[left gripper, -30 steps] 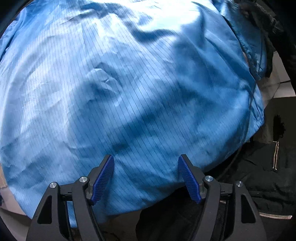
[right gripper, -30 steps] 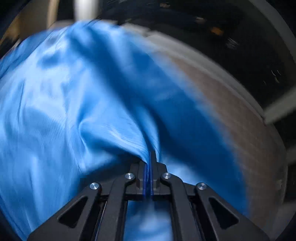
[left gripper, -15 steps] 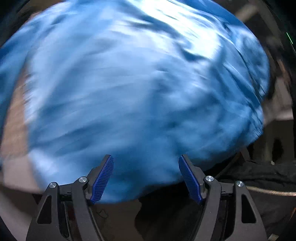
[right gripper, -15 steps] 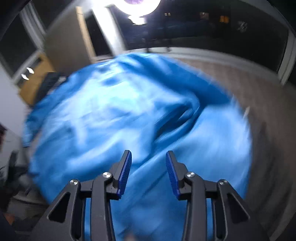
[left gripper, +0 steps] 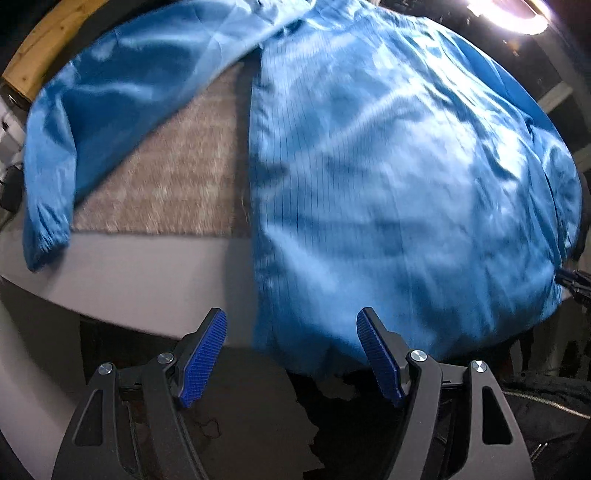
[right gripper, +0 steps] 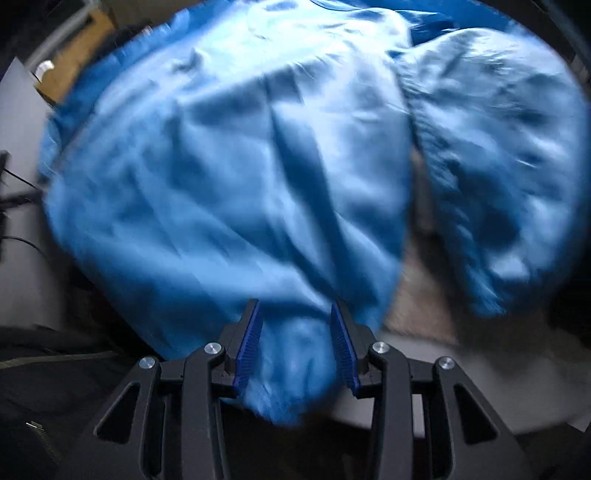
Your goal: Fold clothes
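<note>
A shiny blue pinstriped garment (left gripper: 388,177) lies spread over a table, its hem hanging past the near edge. One sleeve (left gripper: 85,122) stretches out to the left, cuff near the table edge. My left gripper (left gripper: 291,354) is open just in front of the hem, with nothing between its pads. In the right wrist view the same blue garment (right gripper: 240,177) fills the frame, blurred. My right gripper (right gripper: 295,343) is open, and a fold of the blue cloth hangs loosely between its pads without being pinched.
A beige textured tabletop (left gripper: 173,177) with a pale edge (left gripper: 147,273) shows between sleeve and body. A wooden board (left gripper: 40,55) sits at the far left. Dark clothing with a zipper (left gripper: 546,406) lies at lower right. A bright lamp (left gripper: 513,14) shines at top right.
My right gripper has let go of the blue cloth and opened. Both grippers pulled back toward the near edge, and the garment now lies spread with the tabletop showing.
</note>
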`<action>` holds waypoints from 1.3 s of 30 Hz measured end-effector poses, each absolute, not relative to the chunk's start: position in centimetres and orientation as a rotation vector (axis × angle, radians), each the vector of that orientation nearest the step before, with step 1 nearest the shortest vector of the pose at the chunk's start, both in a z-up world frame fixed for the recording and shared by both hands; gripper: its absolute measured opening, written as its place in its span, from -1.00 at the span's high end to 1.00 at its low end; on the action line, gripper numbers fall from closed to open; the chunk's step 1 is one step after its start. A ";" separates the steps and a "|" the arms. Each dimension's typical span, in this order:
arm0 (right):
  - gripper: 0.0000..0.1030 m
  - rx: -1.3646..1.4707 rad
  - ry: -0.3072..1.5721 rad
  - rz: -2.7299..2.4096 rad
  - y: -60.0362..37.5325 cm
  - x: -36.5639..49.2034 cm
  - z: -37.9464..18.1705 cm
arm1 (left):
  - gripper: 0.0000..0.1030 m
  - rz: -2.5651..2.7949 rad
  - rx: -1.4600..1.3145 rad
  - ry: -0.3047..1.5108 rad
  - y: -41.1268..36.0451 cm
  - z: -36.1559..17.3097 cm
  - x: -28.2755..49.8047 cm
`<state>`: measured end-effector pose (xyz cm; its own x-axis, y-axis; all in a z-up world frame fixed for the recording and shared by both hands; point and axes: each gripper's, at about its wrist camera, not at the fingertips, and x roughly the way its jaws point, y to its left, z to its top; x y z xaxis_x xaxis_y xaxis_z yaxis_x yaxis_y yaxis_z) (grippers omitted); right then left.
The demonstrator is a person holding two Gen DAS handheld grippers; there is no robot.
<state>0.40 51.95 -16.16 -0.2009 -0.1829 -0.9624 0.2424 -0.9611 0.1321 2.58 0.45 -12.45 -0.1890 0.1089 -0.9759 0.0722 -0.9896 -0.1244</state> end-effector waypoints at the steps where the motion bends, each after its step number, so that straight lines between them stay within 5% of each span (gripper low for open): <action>1: 0.26 1.794 0.011 -2.270 52.5 0.9 -15.9 | -0.38 2.380 -1.989 -0.229 0.1 -12.4 3.5; 5: 0.02 1.839 -0.113 -2.369 53.7 1.8 -15.9 | -0.38 2.342 -1.970 -0.265 0.2 -13.7 4.0; 11: 0.02 1.863 -0.158 -2.358 53.0 1.9 -17.8 | -0.21 2.332 -1.914 -0.257 1.3 -14.2 2.6; 16: 0.01 1.822 -0.226 -2.325 51.6 1.5 -18.5 | 0.73 2.299 -1.848 -0.219 1.8 -13.8 2.9; 19: 0.03 1.785 -0.177 -2.321 50.3 1.3 -18.6 | 0.90 2.279 -1.848 -0.183 1.4 -13.0 3.7; 20: 0.28 1.779 -0.149 -2.321 50.0 1.2 -18.6 | 0.90 2.273 -1.858 -0.168 1.2 -12.7 3.8; 21: 0.85 1.787 -0.112 -2.309 49.5 1.0 -18.7 | 0.90 2.273 -1.865 -0.150 1.1 -12.3 3.9; 22: 0.86 1.790 -0.102 -2.293 49.2 1.0 -18.6 | 0.93 2.279 -1.867 -0.129 0.8 -11.6 4.2; 28: 0.86 1.827 0.005 -2.331 49.1 0.4 -17.6 | 0.83 2.303 -1.974 -0.064 0.3 -12.6 4.2; 32: 0.30 1.879 0.014 -2.357 48.9 -1.0 -16.1 | 0.53 2.363 -1.939 -0.133 -0.5 -11.0 4.4; 36: 0.28 1.676 -0.037 -2.421 48.1 -2.9 -10.2 | 0.14 2.516 -1.888 -0.116 -3.2 -7.1 4.7; 39: 0.07 1.519 -0.090 -2.433 47.3 -4.9 -6.1 | 0.08 2.661 -1.891 -0.120 -8.4 -4.0 6.3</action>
<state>-4.90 47.34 -6.09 -0.4135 -0.2600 -0.8726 0.1949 -0.9614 0.1941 6.28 -8.37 -4.03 -0.3247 -0.0586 -0.9440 0.1437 -0.9896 0.0120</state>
